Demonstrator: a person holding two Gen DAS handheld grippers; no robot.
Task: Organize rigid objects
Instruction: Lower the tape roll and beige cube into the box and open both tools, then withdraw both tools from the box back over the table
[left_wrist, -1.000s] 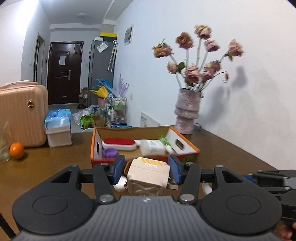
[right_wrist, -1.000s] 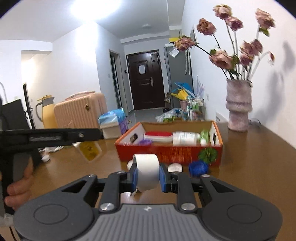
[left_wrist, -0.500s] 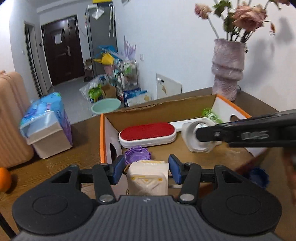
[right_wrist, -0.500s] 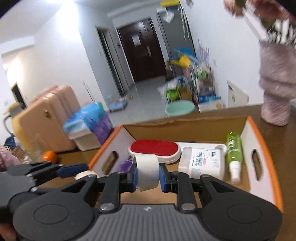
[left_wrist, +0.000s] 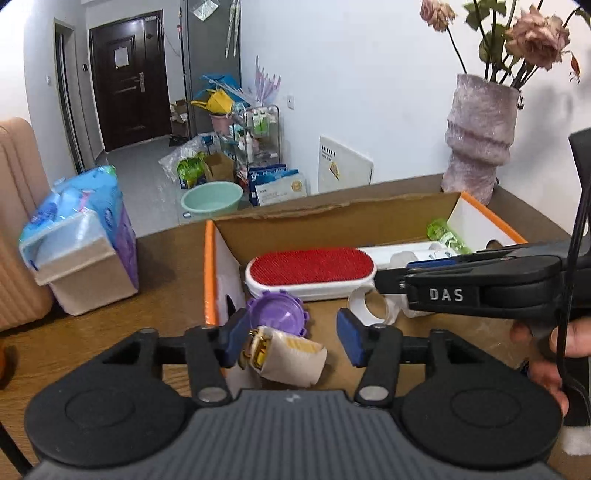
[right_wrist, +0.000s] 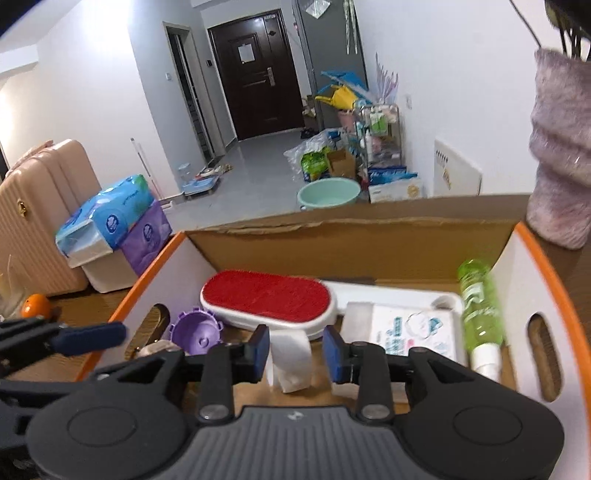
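Note:
An orange-rimmed cardboard box (left_wrist: 209, 266) (right_wrist: 550, 258) holds a red lint brush (left_wrist: 310, 267) (right_wrist: 266, 299), a purple lid (left_wrist: 277, 314) (right_wrist: 195, 332), a wipes pack (right_wrist: 410, 328) and a green bottle (right_wrist: 480, 310). My left gripper (left_wrist: 291, 341) hangs over the box's near left corner. Its jaws are opening, and a cream plug adapter (left_wrist: 288, 360) lies tilted between them, clear of the right pad. My right gripper (right_wrist: 297, 350) is over the box's middle. Its jaws are opening too, with a white tape roll (right_wrist: 290, 360) (left_wrist: 371, 306) loose between the pads.
The box stands on a brown table (left_wrist: 110, 332). A pink vase of dried roses (left_wrist: 480, 147) stands behind the box's right end. An orange (right_wrist: 35, 304) lies at the table's left. Beyond the table are a tissue pack on a bin (left_wrist: 81, 251) and a pink suitcase (right_wrist: 37, 210).
Both grippers came forward over the box and tipped down. Both pairs of jaws have widened: the adapter has tipped over between the left pads, and the tape roll stands free between the right ones.

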